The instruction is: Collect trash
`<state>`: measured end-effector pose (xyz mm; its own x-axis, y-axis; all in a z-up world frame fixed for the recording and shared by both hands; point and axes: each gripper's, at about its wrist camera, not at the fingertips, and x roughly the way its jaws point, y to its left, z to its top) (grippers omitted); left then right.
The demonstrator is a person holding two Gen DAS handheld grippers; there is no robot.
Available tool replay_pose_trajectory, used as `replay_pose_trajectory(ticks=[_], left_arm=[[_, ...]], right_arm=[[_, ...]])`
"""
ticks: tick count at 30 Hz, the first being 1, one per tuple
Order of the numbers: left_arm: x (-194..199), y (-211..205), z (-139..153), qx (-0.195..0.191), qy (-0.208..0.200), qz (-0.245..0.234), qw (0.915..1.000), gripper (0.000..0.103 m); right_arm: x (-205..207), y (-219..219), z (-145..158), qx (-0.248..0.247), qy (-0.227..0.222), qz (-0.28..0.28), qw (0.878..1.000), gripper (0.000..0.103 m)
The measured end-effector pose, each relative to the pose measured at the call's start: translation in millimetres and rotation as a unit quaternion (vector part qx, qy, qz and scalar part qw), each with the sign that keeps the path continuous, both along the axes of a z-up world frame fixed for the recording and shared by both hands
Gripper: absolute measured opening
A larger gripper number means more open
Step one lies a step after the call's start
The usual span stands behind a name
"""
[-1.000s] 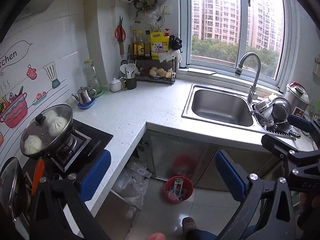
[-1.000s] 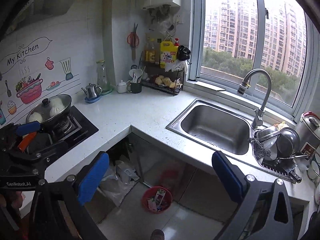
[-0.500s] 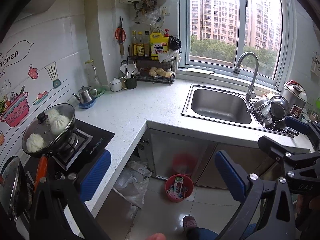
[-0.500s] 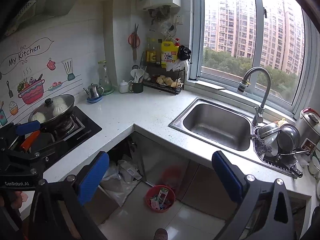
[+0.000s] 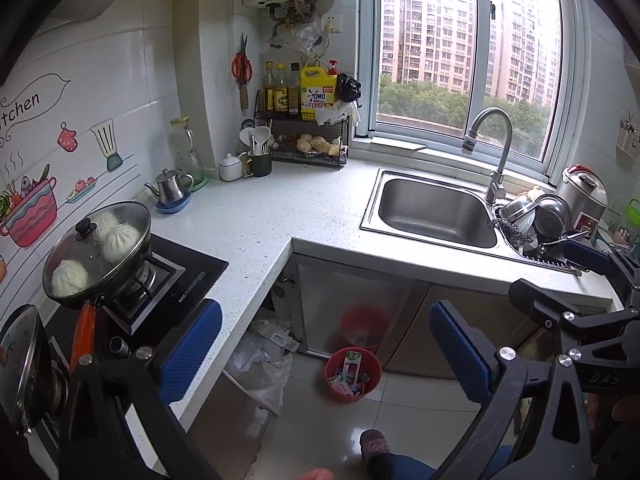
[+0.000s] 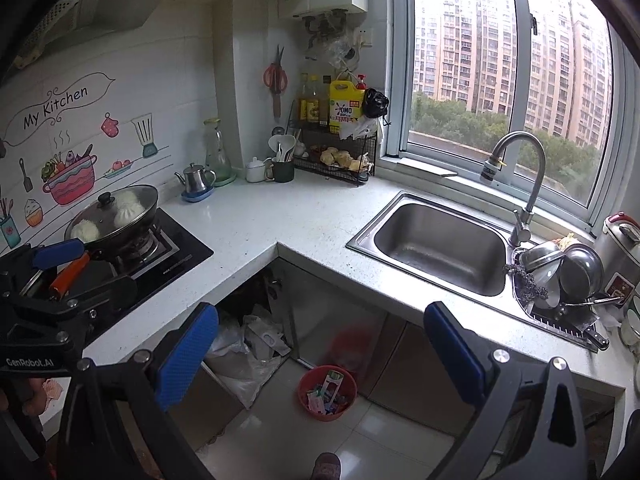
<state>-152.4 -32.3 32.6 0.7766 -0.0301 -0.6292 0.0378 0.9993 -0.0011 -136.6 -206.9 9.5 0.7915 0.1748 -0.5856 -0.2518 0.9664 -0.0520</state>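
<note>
A red trash bin [image 5: 353, 374] with wrappers and a small carton in it stands on the tiled floor below the counter corner; it also shows in the right wrist view [image 6: 327, 393]. My left gripper [image 5: 326, 350] is open and empty, held high above the floor. My right gripper [image 6: 320, 350] is open and empty too, level with it. The right gripper shows at the right edge of the left wrist view [image 5: 576, 280]. The left gripper shows at the left edge of the right wrist view [image 6: 76, 268]. No loose trash shows on the white counter [image 5: 256, 220].
A lidded pan of buns [image 5: 98, 254] sits on the stove at the left. A steel sink [image 5: 434, 212] with a tap is at the right, with stacked pots [image 5: 540, 216] beside it. Plastic bags [image 5: 262, 356] lie under the counter. A rack of bottles [image 5: 308, 128] stands in the corner.
Both views have shifted slightly, the grippers drifting a little back and up. Both grippers stay open and empty.
</note>
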Motion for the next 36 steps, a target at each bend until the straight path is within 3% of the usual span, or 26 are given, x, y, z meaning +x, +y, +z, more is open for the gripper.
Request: replay_pose_trajectory(ticks=[36], left_arm=[[-11, -8, -6, 0.0, 0.02, -0.008, 0.9998, 0.103]], right_arm=[[-8, 0, -3, -0.011, 0.017, 0.004, 1.0, 0.102]])
